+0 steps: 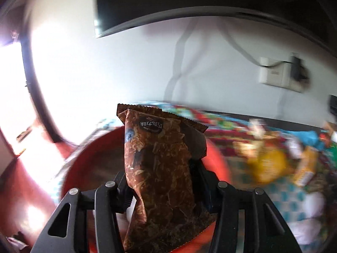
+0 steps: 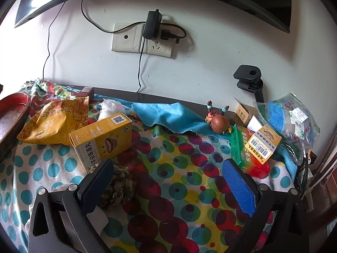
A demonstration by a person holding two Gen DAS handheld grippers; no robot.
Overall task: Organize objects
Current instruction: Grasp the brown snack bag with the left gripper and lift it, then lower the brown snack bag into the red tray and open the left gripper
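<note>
Brown snack pkt (image 1: 160,181) clamped upright in your L gripper (image 1: 162,189), red bowl (image 1: 217,160) behind; your R gripper (image 2: 168,185) wide, yellow box (image 2: 101,139) at 10 o'clock

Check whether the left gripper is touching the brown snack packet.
Touching. The left wrist view shows the left gripper with both fingers pressed against the brown snack packet, which stands pinched between them above the red bowl.

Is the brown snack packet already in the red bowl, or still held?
Still held: the left gripper pinches the brown packet above the red bowl.
</note>
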